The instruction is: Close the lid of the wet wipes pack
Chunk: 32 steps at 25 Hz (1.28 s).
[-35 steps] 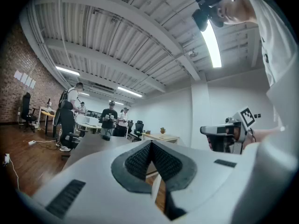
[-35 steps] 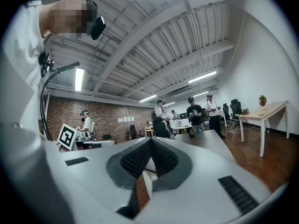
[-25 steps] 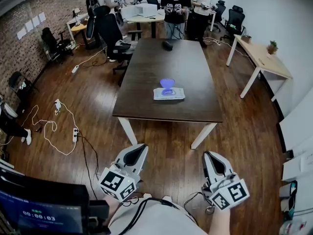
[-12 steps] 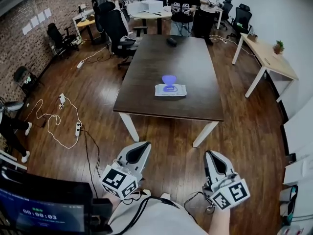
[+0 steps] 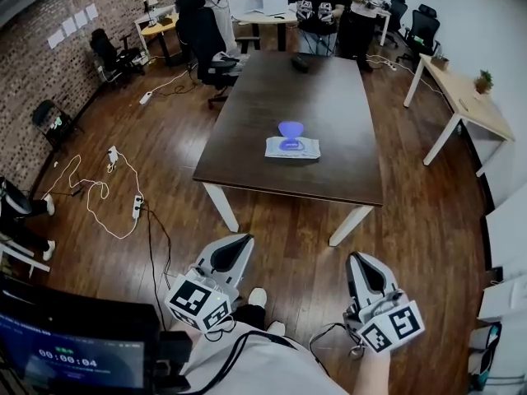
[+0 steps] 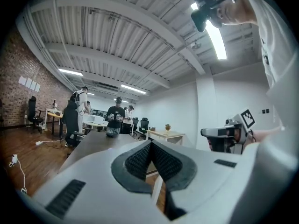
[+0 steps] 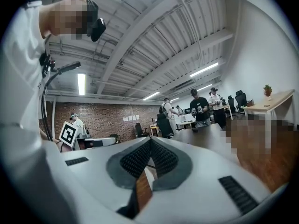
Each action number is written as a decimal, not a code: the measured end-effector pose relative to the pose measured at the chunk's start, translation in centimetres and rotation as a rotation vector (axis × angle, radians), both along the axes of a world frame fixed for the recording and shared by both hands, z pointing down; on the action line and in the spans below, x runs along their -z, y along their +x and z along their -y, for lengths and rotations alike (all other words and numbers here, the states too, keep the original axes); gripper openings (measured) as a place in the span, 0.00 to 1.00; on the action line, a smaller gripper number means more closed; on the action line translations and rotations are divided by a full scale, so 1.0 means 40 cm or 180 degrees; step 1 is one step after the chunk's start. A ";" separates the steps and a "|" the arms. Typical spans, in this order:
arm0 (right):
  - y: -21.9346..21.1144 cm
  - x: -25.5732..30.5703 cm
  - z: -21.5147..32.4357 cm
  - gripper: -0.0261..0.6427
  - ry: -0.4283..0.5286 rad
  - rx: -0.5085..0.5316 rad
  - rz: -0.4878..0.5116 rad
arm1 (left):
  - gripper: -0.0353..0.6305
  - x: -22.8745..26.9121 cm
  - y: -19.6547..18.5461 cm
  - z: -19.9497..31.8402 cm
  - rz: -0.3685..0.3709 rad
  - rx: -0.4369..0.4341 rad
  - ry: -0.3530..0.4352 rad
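Note:
The wet wipes pack (image 5: 291, 148) lies flat on the dark table (image 5: 247, 167), near its front right part. Its blue lid (image 5: 289, 129) stands up open at the pack's far side. My left gripper (image 5: 244, 239) is shut and holds nothing; it hangs low over the floor, well short of the table's front edge. My right gripper (image 5: 356, 258) is shut and empty too, level with the left one. In the left gripper view the left gripper (image 6: 150, 143) points toward the table. The right gripper view has the right gripper (image 7: 150, 140) aimed the same way.
A small black object (image 5: 301, 62) sits at the table's far end. Several people stand beyond it by another table (image 5: 263, 6). Office chairs (image 5: 210, 52) stand at the far left, cables and a power strip (image 5: 137, 208) lie on the floor left, and a light desk (image 5: 461, 105) stands right.
The table and pack have slid a little right and down in the head view as the person steps closer. A shoe has come into view between the grippers, which stay shut.

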State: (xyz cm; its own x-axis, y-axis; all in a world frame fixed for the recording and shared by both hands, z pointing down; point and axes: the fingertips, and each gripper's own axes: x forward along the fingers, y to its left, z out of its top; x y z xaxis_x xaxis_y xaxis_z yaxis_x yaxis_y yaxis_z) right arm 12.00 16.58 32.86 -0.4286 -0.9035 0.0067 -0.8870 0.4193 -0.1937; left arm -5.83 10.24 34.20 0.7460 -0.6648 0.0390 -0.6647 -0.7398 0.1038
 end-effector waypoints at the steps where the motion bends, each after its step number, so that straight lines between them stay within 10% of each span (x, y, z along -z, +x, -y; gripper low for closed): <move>1: 0.005 -0.004 0.012 0.05 -0.0003 0.0002 0.0001 | 0.05 -0.003 0.003 0.012 0.0006 0.0005 -0.0005; 17: 0.038 -0.051 0.437 0.05 -0.0163 -0.0059 -0.0074 | 0.05 -0.072 0.076 0.467 -0.0008 -0.0141 -0.0146; 32: 0.031 -0.091 1.154 0.05 -0.0167 -0.0087 -0.0019 | 0.05 -0.150 0.134 1.107 0.0076 -0.0508 -0.0352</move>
